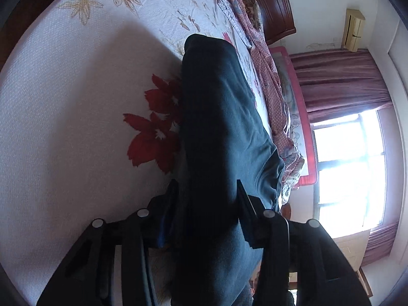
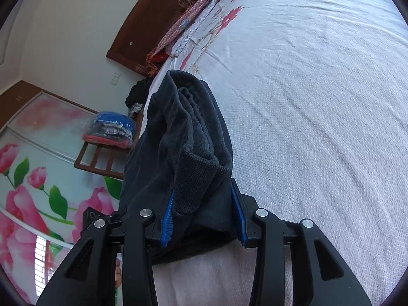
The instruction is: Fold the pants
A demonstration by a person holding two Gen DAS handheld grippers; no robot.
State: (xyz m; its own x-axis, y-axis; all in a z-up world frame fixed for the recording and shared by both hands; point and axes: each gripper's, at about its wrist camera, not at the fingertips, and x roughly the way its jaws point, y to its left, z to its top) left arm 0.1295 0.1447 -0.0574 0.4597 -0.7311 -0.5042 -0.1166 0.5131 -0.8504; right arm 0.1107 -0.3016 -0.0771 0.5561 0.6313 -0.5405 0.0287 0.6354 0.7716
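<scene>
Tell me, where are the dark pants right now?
The dark pants hang between both grippers' fingers, over the flowery white bed sheet: the left gripper and the right gripper each pinch a bunch.

One pair of dark pants [image 1: 219,127] is in view, and two grippers clamp it: the left gripper [image 1: 206,204] and the right gripper [image 2: 202,204], each with two fingers. There is one bed [image 2: 318,102] with one wooden headboard [image 2: 142,30] at its far end. One pink dotted blanket [image 1: 270,86] lies bunched along the far right side of the bed. One window [image 1: 352,168] has one curtain [image 1: 339,81]. One air conditioner [image 1: 354,29] hangs on the wall. One wooden chair [image 2: 102,158] at the left carries one plastic-wrapped bundle of clothes [image 2: 112,130]. Two red flowers [image 1: 155,119] are printed near the pants.
</scene>
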